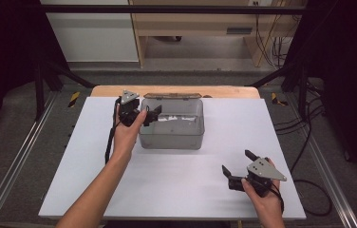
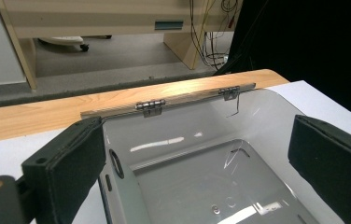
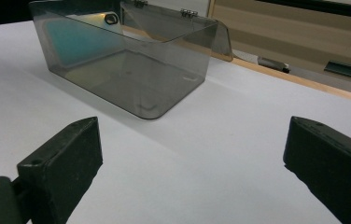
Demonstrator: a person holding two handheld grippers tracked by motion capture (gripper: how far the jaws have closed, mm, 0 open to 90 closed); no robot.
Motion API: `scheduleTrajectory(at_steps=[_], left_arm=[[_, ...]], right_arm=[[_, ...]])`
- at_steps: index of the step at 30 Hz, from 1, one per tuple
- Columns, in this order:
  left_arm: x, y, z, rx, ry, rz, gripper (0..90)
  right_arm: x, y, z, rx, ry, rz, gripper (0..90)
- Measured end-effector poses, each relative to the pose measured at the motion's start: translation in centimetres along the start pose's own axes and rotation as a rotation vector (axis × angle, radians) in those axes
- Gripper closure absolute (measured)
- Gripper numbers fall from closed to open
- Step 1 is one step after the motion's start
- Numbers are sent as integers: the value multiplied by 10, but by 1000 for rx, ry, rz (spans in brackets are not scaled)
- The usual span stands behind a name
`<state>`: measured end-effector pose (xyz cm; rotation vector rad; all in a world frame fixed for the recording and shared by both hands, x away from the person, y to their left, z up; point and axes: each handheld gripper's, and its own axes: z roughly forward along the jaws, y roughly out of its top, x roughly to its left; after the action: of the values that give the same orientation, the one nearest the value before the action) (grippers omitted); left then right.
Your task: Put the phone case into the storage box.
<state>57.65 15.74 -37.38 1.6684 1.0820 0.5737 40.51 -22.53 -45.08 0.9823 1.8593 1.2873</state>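
Left gripper (image 1: 149, 114): jaws wide apart, nothing between the pads, poised at the left end wall of the clear box (image 1: 172, 135). Box at 12 o'clock on the white table (image 1: 176, 190), lid (image 1: 173, 96) hinged back along the far rim, long axis running 9 to 3 o'clock. Interior bare as far as visible. Right gripper (image 1: 237, 162): jaws likewise wide apart, empty, well apart from the box, which lies toward 10 o'clock of it. Nearer hand: left.
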Motion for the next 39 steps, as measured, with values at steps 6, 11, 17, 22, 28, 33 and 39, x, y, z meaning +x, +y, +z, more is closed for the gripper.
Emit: scheduleTrajectory(at_steps=[6, 11, 17, 22, 28, 33, 39], left_arm=[[-4, 1, -4, -30, -12, 12, 40], [-1, -2, -10, -55, -29, 0, 37], [12, -2, -16, -76, -20, -23, 39], [20, -8, -26, -91, -10, -31, 35], [28, -20, -43, -108, -18, -19, 30], [44, -27, -59, -135, 15, -29, 30], [62, -32, -79, -153, 48, -22, 39]], right_arm=[[0, 0, 0, 7, 1, 5, 49], [-1, 0, 1, 10, -2, 17, 48], [-3, -3, 4, 14, 5, 48, 46], [-3, -2, 2, 7, 0, 52, 39], [-2, -1, 0, 4, -9, 36, 27], [-2, -1, 1, 3, -19, 36, 29], [-3, -2, 1, 9, -26, 39, 29]])
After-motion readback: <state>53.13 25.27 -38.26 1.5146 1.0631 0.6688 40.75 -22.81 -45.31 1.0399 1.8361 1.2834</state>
